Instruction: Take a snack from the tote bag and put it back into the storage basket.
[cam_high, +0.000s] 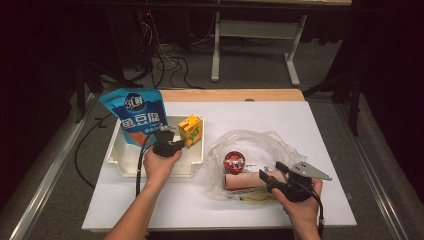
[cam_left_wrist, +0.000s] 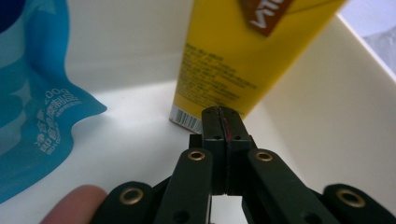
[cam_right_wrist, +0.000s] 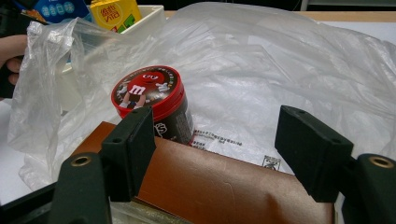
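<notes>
Right gripper (cam_high: 266, 178), nearest the person's edge of the table (cam_high: 320, 130), stands with its jaws spread wide and nothing pressed between the pads. In the right gripper view a brown box (cam_right_wrist: 224, 186) lies flat across the gap just below the open jaws; whether the pads touch it cannot be told. Just beyond the box a round red-lidded candy tub (cam_right_wrist: 152, 102) stands upright, and both rest on a crumpled clear plastic bag (cam_right_wrist: 289, 65) spread over the white table top. A yellow item shows under the bag's near edge in the high view, too blurred to identify.

Left gripper (cam_high: 176, 145) is over the cream tray (cam_high: 116, 159) on the left half of the table. Its jaws are clenched tight together with nothing between them, the tips close to the lower edge of a yellow drink carton (cam_left_wrist: 243, 56) but not on it. The carton stands upright against the tray's far right corner. A blue snack pouch (cam_high: 135, 115) stands at the tray's far left, just beside the carton and apart from the gripper
</notes>
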